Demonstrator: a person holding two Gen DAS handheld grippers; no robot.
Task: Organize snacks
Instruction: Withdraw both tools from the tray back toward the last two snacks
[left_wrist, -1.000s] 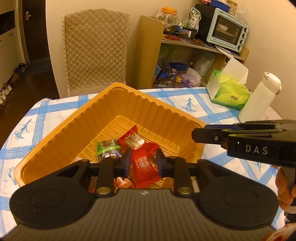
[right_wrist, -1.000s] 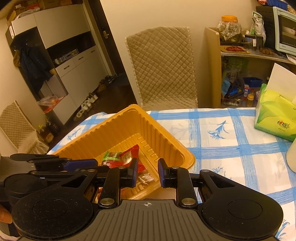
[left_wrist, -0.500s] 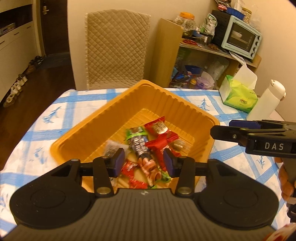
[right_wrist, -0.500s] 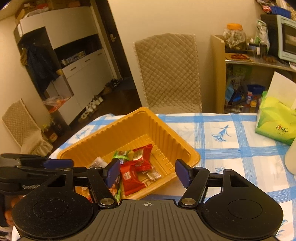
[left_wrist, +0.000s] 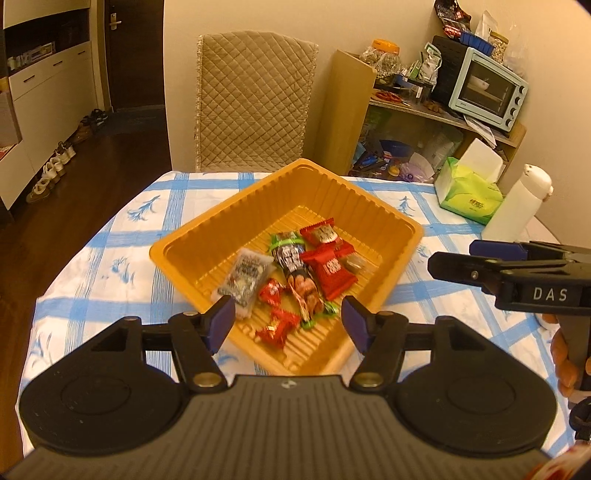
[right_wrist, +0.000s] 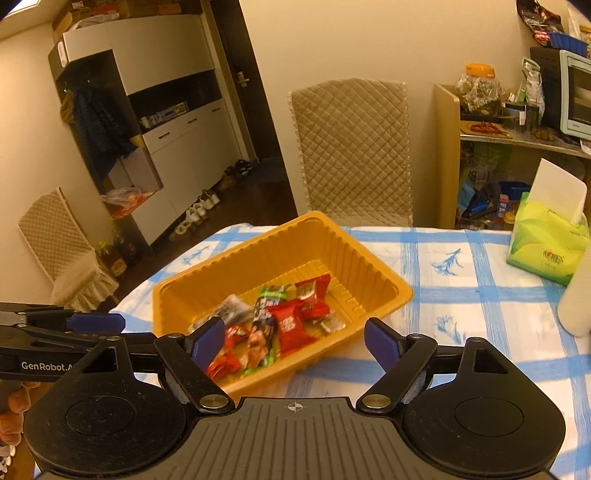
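Now left gripper and right gripper just spreading (both empty); snacks in orange tray.

Tissue pack, white bottle

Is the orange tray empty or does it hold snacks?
Holding snacks: the orange tray has several wrapped snacks lying on its floor.

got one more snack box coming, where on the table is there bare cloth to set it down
Bare tablecloth runs between the orange tray and the green tissue pack. The tray's far half is free; its near half is crowded with snack packets.
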